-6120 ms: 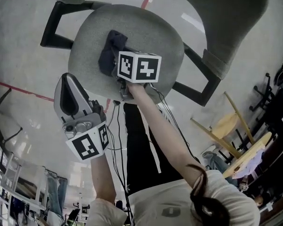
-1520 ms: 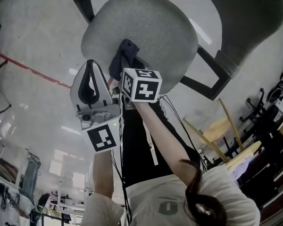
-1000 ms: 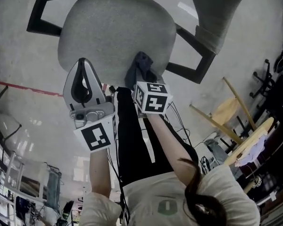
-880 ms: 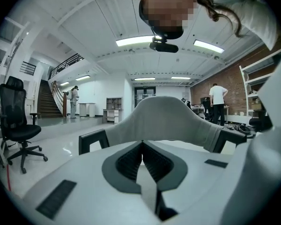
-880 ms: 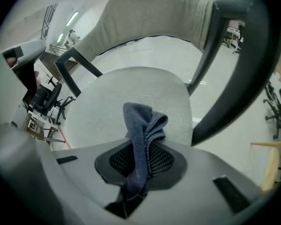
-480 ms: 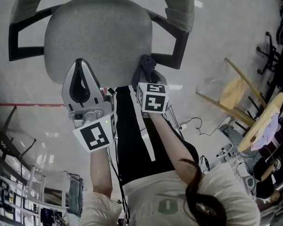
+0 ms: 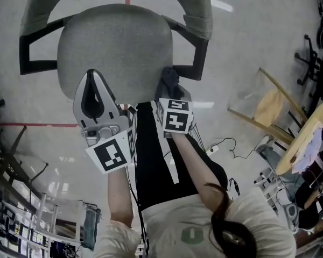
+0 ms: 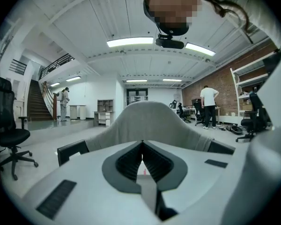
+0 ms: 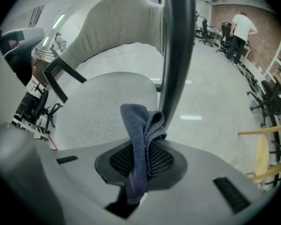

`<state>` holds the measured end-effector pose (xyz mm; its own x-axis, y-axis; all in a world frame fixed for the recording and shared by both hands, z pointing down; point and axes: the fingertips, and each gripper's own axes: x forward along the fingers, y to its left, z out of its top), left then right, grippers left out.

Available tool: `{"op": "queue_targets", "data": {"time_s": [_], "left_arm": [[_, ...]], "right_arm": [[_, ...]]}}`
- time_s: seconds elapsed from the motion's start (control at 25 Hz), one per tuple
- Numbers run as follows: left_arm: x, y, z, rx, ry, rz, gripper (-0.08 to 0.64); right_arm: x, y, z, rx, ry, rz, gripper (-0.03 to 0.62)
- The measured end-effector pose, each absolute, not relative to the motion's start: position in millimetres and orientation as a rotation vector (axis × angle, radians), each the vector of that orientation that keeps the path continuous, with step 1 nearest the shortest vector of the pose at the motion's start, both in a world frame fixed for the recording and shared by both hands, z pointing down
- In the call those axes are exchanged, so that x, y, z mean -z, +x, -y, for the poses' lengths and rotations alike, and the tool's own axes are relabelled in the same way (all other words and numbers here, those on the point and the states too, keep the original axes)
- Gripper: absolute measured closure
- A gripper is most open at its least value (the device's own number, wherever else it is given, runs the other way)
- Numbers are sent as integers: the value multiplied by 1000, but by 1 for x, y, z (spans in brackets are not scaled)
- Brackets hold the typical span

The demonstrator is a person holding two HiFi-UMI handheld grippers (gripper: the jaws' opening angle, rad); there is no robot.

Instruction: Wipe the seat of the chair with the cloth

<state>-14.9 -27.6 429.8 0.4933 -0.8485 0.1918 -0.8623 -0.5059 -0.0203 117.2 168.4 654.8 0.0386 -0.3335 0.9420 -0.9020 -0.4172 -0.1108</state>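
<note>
Right gripper view: right gripper (image 9: 139, 146) clamps cloth (image 9: 136, 121) near seat (image 9: 98, 102) edge; left gripper (image 8: 142, 145) closed, empty.

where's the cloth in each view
Head view: cloth right of centre, at the seat's right edge.
Left gripper view: not in it.
Right gripper view: cloth lower centre, clamped between the jaws.
Shared landmark: the grey backrest.
</note>
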Motion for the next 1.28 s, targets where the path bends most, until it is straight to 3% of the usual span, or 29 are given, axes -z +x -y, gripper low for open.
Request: {"op": "queue_targets", "data": {"time_s": [0.28, 0.6, 0.84, 1.04, 1.28], "left_arm": [[-352, -18, 56, -145, 2589, 1630, 545], [-191, -45, 76, 84, 2499, 1792, 545], [-74, -62, 56, 221, 2542, 1886, 545], [-38, -95, 33, 288, 2536, 2005, 545], [-17, -120, 24, 344, 2500, 2112, 545]], "right_arm": [[-553, 104, -78, -1151, 1873, 1528, 535], [-306, 112, 54, -630, 2063, 1905, 535], [-133, 67, 64, -211, 1947, 2250, 535], [-65, 20, 43, -23, 1861, 2500, 535], [-42, 2, 40, 63, 1783, 2602, 535]]}}
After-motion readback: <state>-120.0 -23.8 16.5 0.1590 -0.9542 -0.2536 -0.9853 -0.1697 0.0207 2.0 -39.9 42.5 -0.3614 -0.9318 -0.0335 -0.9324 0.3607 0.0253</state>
